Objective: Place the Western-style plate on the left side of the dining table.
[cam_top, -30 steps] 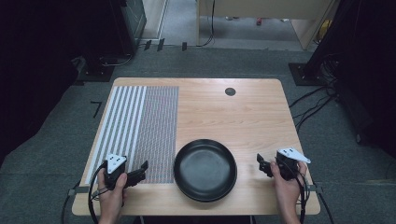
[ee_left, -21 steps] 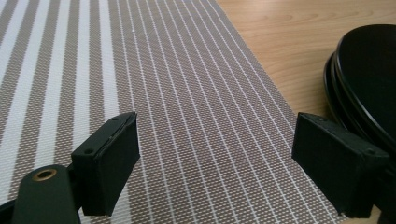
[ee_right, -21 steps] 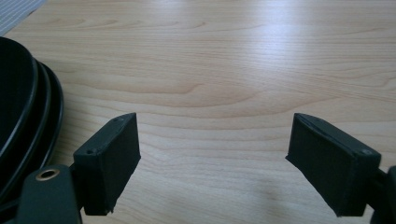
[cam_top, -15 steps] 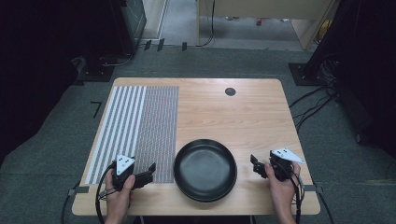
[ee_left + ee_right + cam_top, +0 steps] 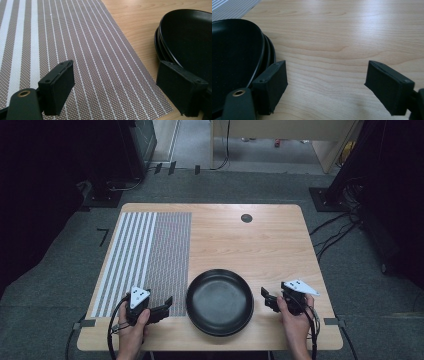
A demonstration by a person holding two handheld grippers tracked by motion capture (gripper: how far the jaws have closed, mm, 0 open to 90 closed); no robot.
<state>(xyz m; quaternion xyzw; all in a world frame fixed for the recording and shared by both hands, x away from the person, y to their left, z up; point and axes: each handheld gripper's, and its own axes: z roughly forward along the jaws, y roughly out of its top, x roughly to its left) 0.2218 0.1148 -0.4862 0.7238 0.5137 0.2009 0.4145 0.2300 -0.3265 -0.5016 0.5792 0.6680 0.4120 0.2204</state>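
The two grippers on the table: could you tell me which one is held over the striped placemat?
The left gripper, at the black round plates' left, hangs over the grey and white striped woven placemat. The right gripper is over bare light wooden table.

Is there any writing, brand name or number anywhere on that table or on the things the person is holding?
None can be read.
The plates, stacked and black, bear no mark.
The mat has stripes only, no letters.
The table is bare wood with a dark round spot, no text.
The left gripper and right gripper carry plain grey plates, no label legible.
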